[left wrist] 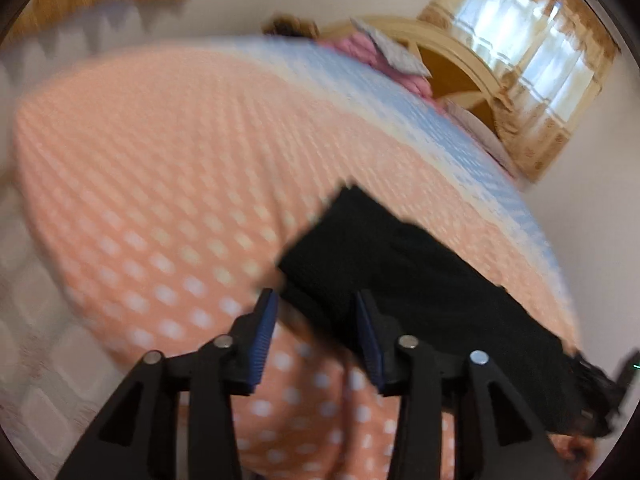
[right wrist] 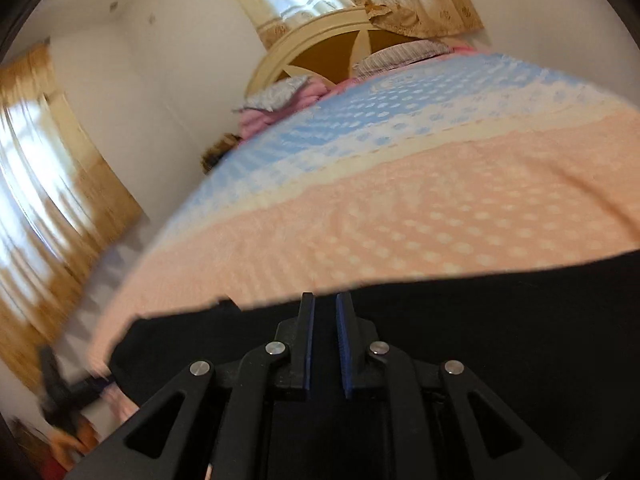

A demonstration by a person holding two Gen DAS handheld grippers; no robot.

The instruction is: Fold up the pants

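Black pants (left wrist: 420, 280) lie flat on a peach and blue dotted bedspread (left wrist: 160, 168). In the left wrist view my left gripper (left wrist: 316, 300) is open and empty, its blue pads just above the near corner of the pants. In the right wrist view the pants (right wrist: 520, 320) fill the lower frame. My right gripper (right wrist: 325, 300) hovers over their far edge with the jaws a narrow gap apart and nothing between them. The other gripper shows blurred at the far left (right wrist: 60, 392).
A cream and brown headboard (right wrist: 320, 48) with pillows (right wrist: 404, 56) and a pink blanket (right wrist: 272, 112) stands at the head of the bed. Curtained windows (right wrist: 36, 184) are on the walls. The tiled floor (left wrist: 24, 360) lies beside the bed.
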